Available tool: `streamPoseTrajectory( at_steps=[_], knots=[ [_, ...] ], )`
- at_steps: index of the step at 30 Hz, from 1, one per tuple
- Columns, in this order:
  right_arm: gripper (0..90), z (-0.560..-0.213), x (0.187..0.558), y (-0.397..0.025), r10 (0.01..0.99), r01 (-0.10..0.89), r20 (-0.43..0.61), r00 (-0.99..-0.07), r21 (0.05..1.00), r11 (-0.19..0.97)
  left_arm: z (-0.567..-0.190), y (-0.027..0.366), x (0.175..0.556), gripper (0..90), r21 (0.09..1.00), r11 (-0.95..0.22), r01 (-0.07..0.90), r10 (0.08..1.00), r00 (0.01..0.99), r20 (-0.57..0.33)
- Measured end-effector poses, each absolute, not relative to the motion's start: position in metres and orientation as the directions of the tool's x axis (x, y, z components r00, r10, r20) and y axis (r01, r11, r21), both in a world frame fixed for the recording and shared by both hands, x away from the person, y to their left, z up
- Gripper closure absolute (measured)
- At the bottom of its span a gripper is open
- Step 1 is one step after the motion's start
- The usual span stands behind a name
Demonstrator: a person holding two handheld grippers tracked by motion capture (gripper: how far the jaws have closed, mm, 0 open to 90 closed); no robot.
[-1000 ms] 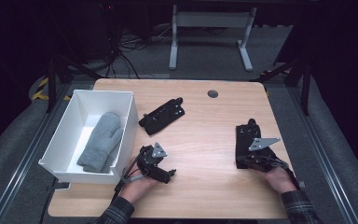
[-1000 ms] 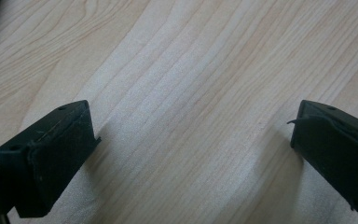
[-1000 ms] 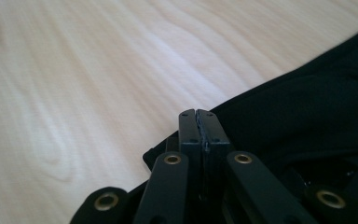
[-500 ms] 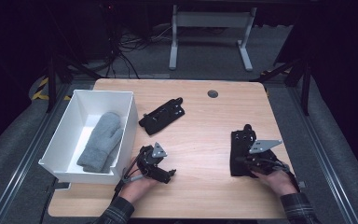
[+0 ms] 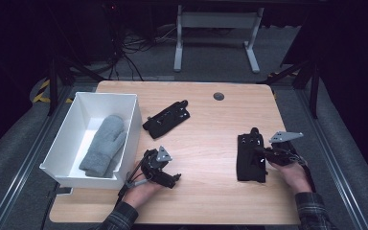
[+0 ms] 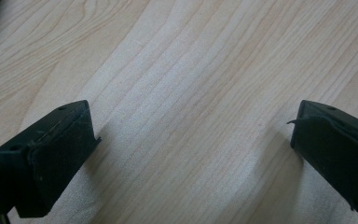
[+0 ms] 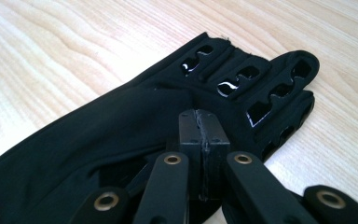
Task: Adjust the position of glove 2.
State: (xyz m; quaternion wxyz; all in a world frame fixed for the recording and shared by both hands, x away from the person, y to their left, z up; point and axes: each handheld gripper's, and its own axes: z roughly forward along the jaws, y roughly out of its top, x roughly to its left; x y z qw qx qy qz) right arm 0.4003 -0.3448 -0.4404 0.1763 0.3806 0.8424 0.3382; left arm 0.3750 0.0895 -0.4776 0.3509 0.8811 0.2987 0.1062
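- On the wooden table (image 5: 206, 124), to the right of the white bin (image 5: 72, 143), a black glove (image 5: 250, 155) lies flat with the right gripper (image 5: 261, 154) on its right edge.
- In the right gripper view, the right gripper (image 7: 200, 140) has its jaws pressed together over the black glove (image 7: 121, 135); whether any fabric is pinched between them cannot be told.
- The glove's fingers, with their glossy slotted ribs, point away from the gripper, toward the far side of the table.
- A hand (image 5: 294, 175) in a plaid sleeve holds the right gripper, well to the right of the bin.
- Just beside the bin's near right corner, the left gripper (image 5: 160, 165) rests low over bare wood, held by the other hand (image 5: 141, 191).
- In the left gripper view, its jaws stand wide apart with nothing but table grain (image 6: 191, 93) between them.
- A second black glove (image 5: 167, 118) lies at an angle just right of the bin's far corner, apart from both grippers.
- Inside the bin lies a grey mitten (image 5: 103, 143), stretched along its floor.
- A small dark round grommet (image 5: 218, 96) sits in the tabletop, farther back and to the right of the bin.
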Motion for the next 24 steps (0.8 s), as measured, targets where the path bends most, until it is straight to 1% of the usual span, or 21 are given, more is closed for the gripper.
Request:
streamPoseTrajectory(
  at_steps=[5, 7, 11, 15, 24],
  knots=[
    [90.0, -0.449, 0.406, -0.342, 0.759, 0.539, -0.053, -0.649, 0.671, 0.508, -0.478, 0.090, 0.375, 0.0, 0.682, -0.575, 0.452, 0.601, 0.799, -0.023],
    [90.0, -0.451, 0.406, -0.342, 0.760, 0.542, -0.036, -0.649, 0.679, 0.495, -0.478, 0.090, 0.375, 0.1, 0.682, -0.575, 0.452, 0.601, 0.799, -0.023],
    [90.0, -0.451, 0.401, -0.335, 0.741, 0.532, -0.037, -0.671, 0.671, 0.516, -0.478, 0.089, 0.375, 0.0, 0.683, -0.574, 0.451, 0.602, 0.798, -0.022],
    [90.0, -0.451, 0.393, -0.323, 0.711, 0.513, -0.037, -0.702, 0.666, 0.541, -0.478, 0.089, 0.375, 0.0, 0.683, -0.575, 0.450, 0.600, 0.799, -0.021],
    [90.0, -0.450, 0.365, -0.296, 0.670, 0.487, -0.053, -0.741, 0.645, 0.589, -0.478, 0.090, 0.375, 0.1, 0.682, -0.576, 0.452, 0.600, 0.799, -0.022]
  ],
)
